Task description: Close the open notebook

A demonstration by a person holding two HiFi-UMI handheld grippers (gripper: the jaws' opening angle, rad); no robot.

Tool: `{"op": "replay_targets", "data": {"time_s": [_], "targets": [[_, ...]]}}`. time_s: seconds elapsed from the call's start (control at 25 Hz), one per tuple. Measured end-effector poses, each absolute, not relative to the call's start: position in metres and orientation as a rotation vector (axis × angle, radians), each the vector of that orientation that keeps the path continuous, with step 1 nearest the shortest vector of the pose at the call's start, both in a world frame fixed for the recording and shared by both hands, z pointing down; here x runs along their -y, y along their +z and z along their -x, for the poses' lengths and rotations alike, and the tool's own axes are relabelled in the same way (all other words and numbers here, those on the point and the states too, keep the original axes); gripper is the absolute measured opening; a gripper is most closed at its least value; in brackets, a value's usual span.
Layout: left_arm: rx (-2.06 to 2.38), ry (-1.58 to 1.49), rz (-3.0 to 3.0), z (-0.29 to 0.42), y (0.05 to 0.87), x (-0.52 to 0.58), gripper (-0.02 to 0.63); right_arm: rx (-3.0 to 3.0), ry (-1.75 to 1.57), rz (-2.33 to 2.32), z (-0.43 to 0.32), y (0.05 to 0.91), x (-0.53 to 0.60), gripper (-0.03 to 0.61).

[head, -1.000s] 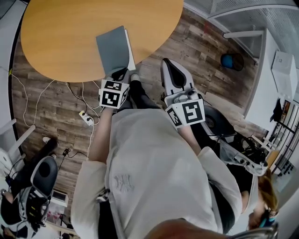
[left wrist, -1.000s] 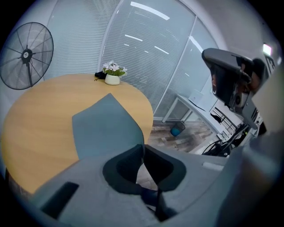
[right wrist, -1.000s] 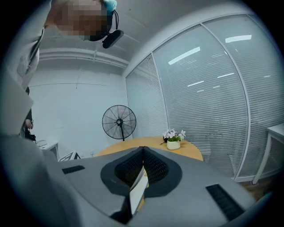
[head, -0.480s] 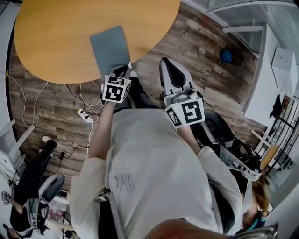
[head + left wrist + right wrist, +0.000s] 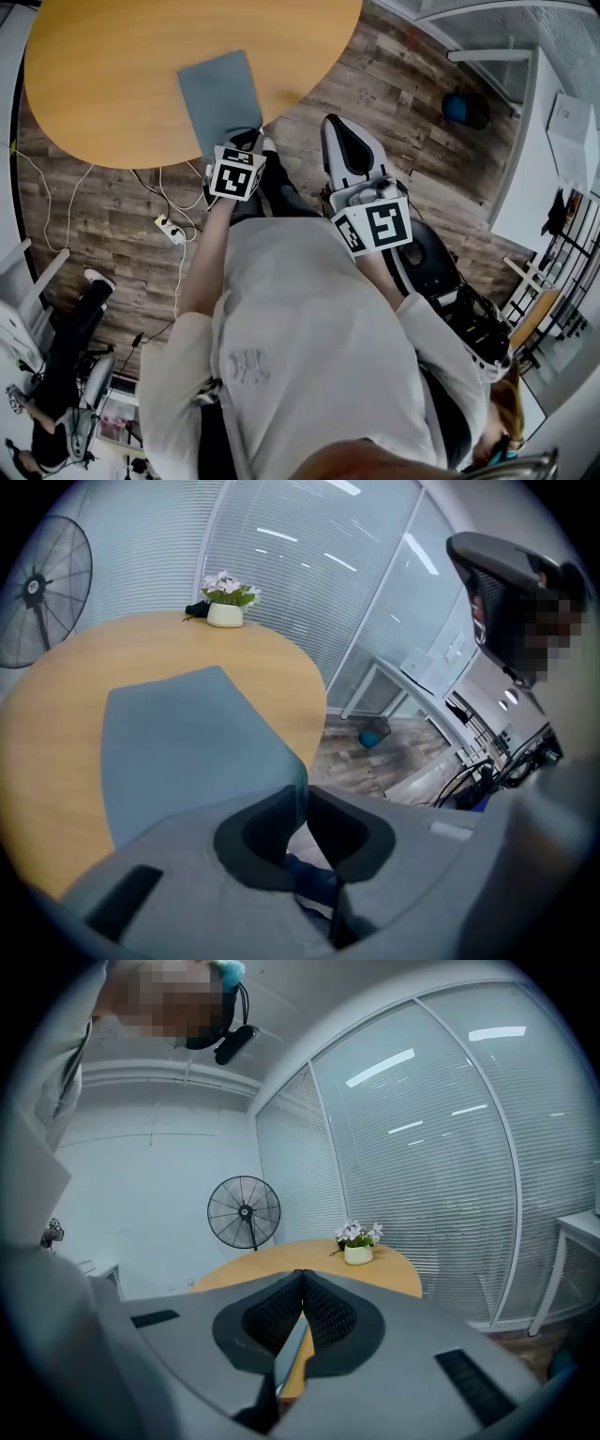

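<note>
- The notebook (image 5: 218, 97) lies flat, grey cover up, in the upper left-centre of the head view. It is near the lower edge of the round table (image 5: 103, 66), so the closing looks done.
- The left gripper (image 5: 303, 794) sits at the cover's lower right corner, a sensible spot for letting go. Its jaws are a thin slit and opening, and the corner seems to sit just at the tips, probably unpinched.
- The right gripper (image 5: 300, 1277) waits off the table, jaws together and empty, likely unneeded.
- In the head view the marker cube (image 5: 234, 173) hides the left jaws and the notebook's near edge. No pages show.
</note>
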State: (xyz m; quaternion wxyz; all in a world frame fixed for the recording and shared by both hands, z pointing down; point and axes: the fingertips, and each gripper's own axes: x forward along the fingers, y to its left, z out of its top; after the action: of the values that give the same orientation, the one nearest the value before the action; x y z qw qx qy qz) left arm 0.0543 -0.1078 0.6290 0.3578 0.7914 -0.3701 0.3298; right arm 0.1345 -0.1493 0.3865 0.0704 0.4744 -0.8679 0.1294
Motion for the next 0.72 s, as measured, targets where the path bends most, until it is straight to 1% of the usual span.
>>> {"op": "replay_targets", "data": {"time_s": [0.32, 0.4, 0.6, 0.72], "targets": [[0.928, 0.839, -2.075, -0.056, 0.629, 0.106, 0.055, 2.614, 0.394, -1.425, -0.129, 0.387, 0.15, -0.008], [0.893, 0.816, -2.096, -0.059, 0.627, 0.104, 0.086, 2.612, 0.393, -1.424, -0.127, 0.387, 0.15, -0.008], [0.8, 0.755, -2.119, -0.067, 0.622, 0.094, 0.201, 2.607, 0.395, -1.423, -0.124, 0.389, 0.147, -0.007], [0.787, 0.747, -2.134, -0.069, 0.62, 0.093, 0.227, 2.606, 0.393, -1.424, -0.122, 0.387, 0.148, -0.008]]}}
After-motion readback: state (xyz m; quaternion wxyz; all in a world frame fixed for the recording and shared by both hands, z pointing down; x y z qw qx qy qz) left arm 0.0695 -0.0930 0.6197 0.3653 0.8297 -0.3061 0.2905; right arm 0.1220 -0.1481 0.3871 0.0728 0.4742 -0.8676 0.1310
